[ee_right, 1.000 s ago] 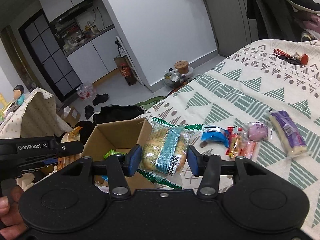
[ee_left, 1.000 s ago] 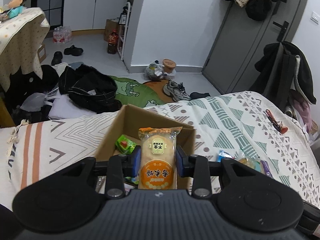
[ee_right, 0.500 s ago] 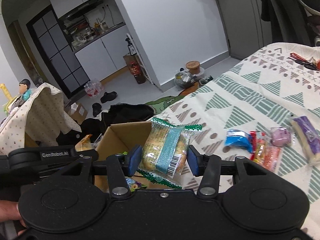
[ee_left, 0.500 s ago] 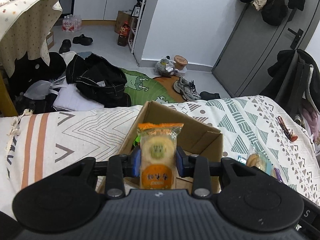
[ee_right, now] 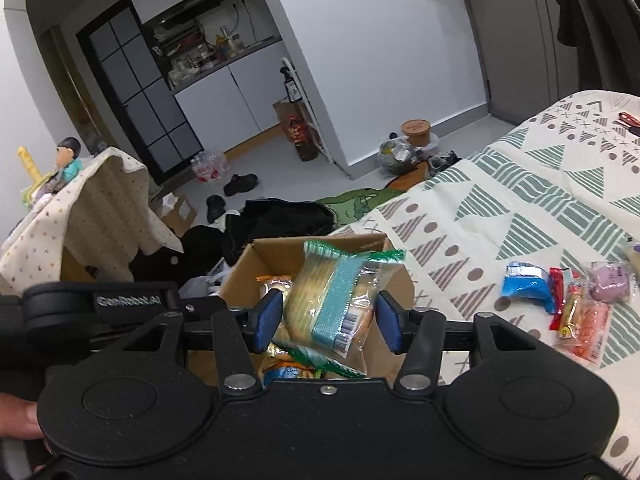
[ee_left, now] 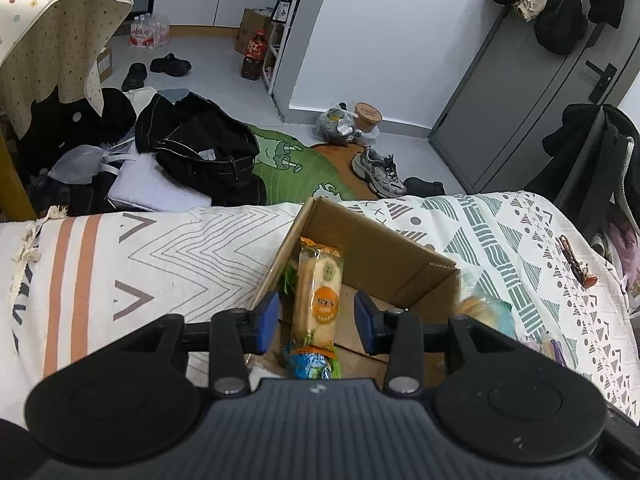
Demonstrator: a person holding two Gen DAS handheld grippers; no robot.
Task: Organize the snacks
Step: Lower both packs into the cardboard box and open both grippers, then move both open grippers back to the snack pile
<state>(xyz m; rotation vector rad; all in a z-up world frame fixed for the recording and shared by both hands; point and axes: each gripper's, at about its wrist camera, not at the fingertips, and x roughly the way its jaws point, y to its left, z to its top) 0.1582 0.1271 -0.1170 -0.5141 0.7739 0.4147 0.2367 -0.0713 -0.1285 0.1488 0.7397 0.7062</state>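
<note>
Two tongs over one cardboard box (ee_left: 372,248) on the bed (ee_left: 520,232).

Left tongs (ee_left: 317,318): spread wide, blue pads clear of the orange rice-cracker pack (ee_left: 318,292) on both sides. Pack inside the box, upright, leaning toward the near left wall, lower end on a blue-and-green wrapper (ee_left: 310,364) at the box bottom.

Right tongs (ee_right: 328,322): above the near edge of the box, with a green-edged biscuit pack (ee_right: 332,304) between the pads. Left pad touching the pack; small gap visible at the right pad. Cannot tell whether gripped or released.

Several loose snacks on the bed to the right of the box: blue packet (ee_right: 526,286), red-and-orange packets (ee_right: 576,320), pink wrapped item (ee_right: 612,280).

Fingers of a hand (ee_right: 18,420) at the lower left of the right wrist view.
</note>
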